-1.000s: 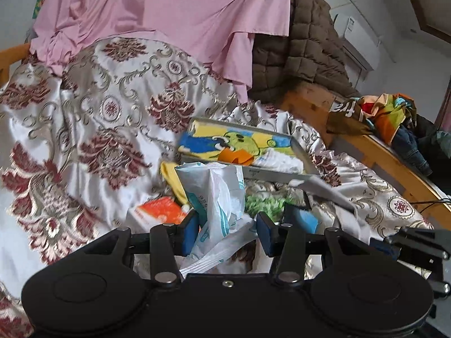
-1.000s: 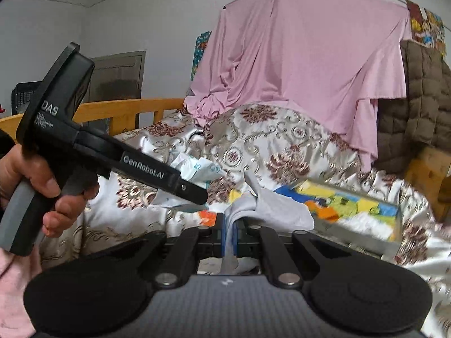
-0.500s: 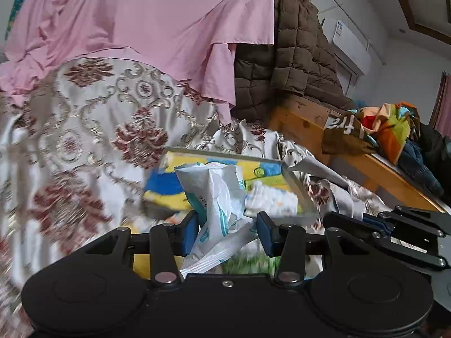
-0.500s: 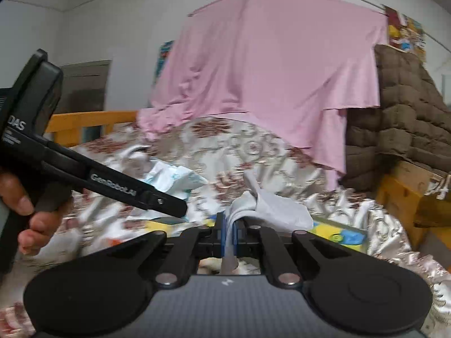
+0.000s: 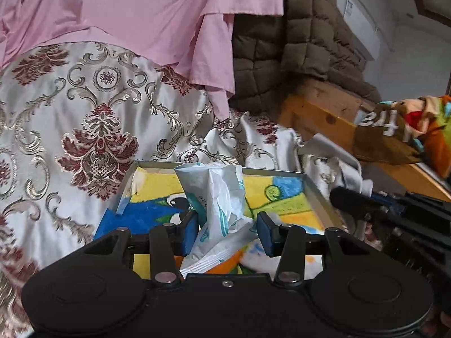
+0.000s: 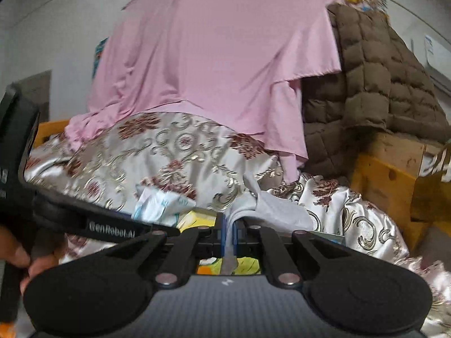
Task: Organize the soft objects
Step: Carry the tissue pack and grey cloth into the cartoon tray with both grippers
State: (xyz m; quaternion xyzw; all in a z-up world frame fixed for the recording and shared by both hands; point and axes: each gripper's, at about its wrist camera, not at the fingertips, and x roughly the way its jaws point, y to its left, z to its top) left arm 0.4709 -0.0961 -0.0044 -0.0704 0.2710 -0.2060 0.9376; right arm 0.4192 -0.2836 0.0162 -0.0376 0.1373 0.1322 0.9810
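Left tongs (image 5: 227, 232) half-open, gripping tissue pack (image 5: 218, 211), right tongs (image 6: 230, 232) clamped on white cloth (image 6: 270, 211), both over lower-centre tray (image 5: 315, 194); neither dropped yet.

Black claw (image 5: 227, 232), blue pads (image 5: 190, 232), silver rivets.

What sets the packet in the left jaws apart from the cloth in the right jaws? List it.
The tissue packet is crinkled white plastic with teal print; the grey cloth is plain soft fabric.

The packet bulges between half-spread jaws of the left gripper; the cloth is pinched thin in the right gripper, jaws nearly together.

Both are soft, held, and stick up above the colourful tray.
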